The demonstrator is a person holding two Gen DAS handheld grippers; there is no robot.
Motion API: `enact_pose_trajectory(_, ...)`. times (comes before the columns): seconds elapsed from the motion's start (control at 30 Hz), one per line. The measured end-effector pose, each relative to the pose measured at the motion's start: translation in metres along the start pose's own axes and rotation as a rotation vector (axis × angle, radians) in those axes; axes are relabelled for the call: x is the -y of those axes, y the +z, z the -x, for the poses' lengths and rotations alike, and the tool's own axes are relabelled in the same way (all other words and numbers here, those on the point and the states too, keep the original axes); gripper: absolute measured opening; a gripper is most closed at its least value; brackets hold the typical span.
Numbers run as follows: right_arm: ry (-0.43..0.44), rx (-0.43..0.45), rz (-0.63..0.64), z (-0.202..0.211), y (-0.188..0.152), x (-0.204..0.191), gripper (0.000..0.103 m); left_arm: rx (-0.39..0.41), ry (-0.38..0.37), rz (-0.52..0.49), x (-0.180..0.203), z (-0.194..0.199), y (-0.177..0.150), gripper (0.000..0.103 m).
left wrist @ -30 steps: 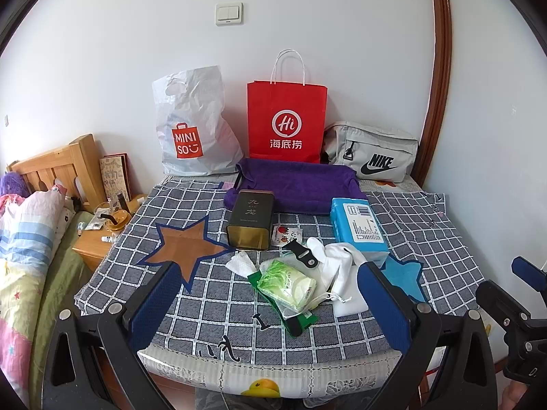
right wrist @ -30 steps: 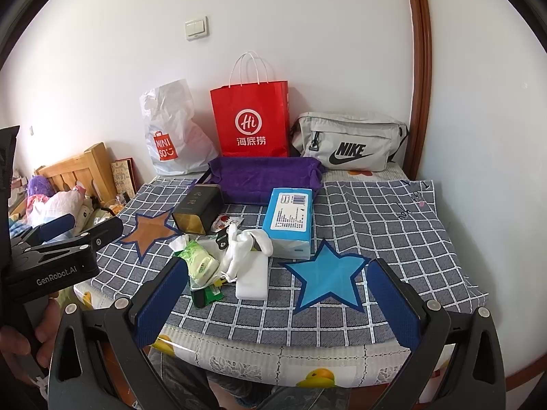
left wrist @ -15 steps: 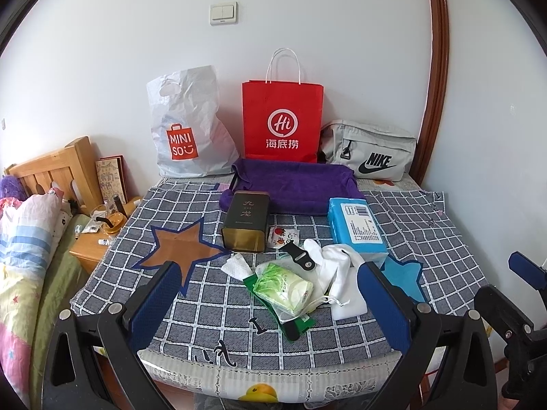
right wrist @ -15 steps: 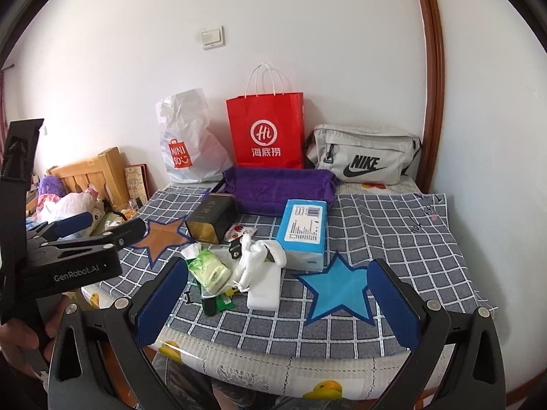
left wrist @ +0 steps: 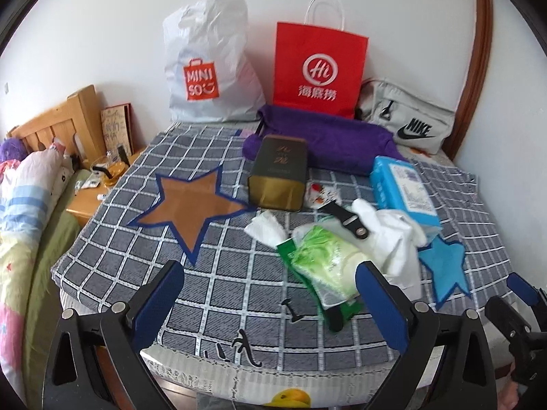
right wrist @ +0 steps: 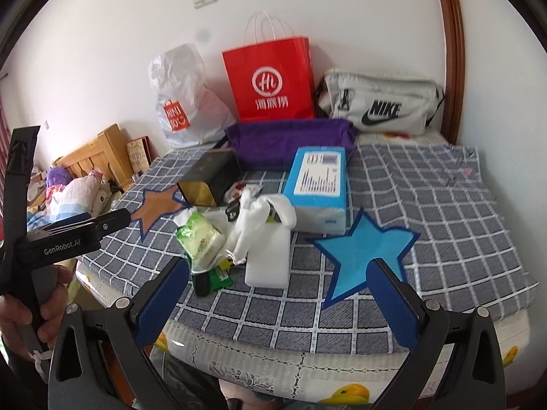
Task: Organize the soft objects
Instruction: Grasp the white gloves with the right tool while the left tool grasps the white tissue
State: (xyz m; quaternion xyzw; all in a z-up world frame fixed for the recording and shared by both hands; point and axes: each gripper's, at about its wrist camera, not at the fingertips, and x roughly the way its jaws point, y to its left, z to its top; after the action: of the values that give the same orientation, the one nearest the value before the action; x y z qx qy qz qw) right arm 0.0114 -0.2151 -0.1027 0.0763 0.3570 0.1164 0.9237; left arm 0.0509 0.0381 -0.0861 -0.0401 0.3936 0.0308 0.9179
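Observation:
A heap of soft things lies mid-table: a green wet-wipes pack (left wrist: 324,256) (right wrist: 201,235), a white cloth pouch (left wrist: 393,235) (right wrist: 253,225), a crumpled tissue (left wrist: 265,227), a white sponge block (right wrist: 268,261) and a blue tissue pack (left wrist: 403,188) (right wrist: 318,184). A folded purple towel (left wrist: 328,140) (right wrist: 290,143) lies behind them. My left gripper (left wrist: 270,302) hovers open over the table's front edge, left of the heap. My right gripper (right wrist: 278,299) is open too, just in front of the heap, and holds nothing.
A dark tin box (left wrist: 278,172) stands by the brown star patch (left wrist: 193,201). A white Miniso bag (left wrist: 208,65), a red paper bag (left wrist: 318,68) and a grey Nike pouch (left wrist: 407,123) line the wall. A bed (left wrist: 24,198) and nightstand (left wrist: 95,191) are at left.
Both grippers have moved forward and lower toward the table, so the heap looks bigger. Both stay open and empty.

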Motion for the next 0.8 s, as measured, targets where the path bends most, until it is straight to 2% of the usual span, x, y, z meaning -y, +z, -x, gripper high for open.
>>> enact_pose_trajectory(0.13, -0.015, -0.052, -0.015, -0.027, -0.005, 0.006, 0.092, -0.031, 0.008, 0.015, -0.008, -0.02, -0.006, 0.1)
enact_pose_trajectory(0.2, -0.019, -0.076, -0.017, -0.04, -0.008, 0.009, 0.083, -0.047, 0.018, 0.022, -0.012, -0.031, -0.009, 0.1)
enact_pose_trajectory(0.27, -0.017, -0.098, -0.014, -0.053, -0.011, 0.012, 0.079, -0.063, 0.017, 0.027, -0.015, -0.039, -0.012, 0.1)
enact_pose_trajectory(0.4, -0.019, -0.124, -0.017, -0.073, -0.01, 0.014, 0.078, -0.091, 0.023, 0.043, -0.022, -0.053, -0.016, 0.1)
enact_pose_trajectory(0.67, 0.044, -0.08, 0.046, -0.093, 0.018, -0.01, 0.077, -0.1, 0.01, 0.074, -0.035, -0.065, -0.019, 0.1)
enact_pose_trajectory(0.73, 0.055, -0.089, 0.072, -0.103, 0.023, -0.018, 0.068, -0.099, 0.008, 0.077, -0.038, -0.067, -0.02, 0.1)
enact_pose_trajectory(0.8, 0.059, -0.114, 0.097, -0.117, 0.026, -0.024, 0.054, -0.097, 0.001, 0.08, -0.041, -0.069, -0.02, 0.1)
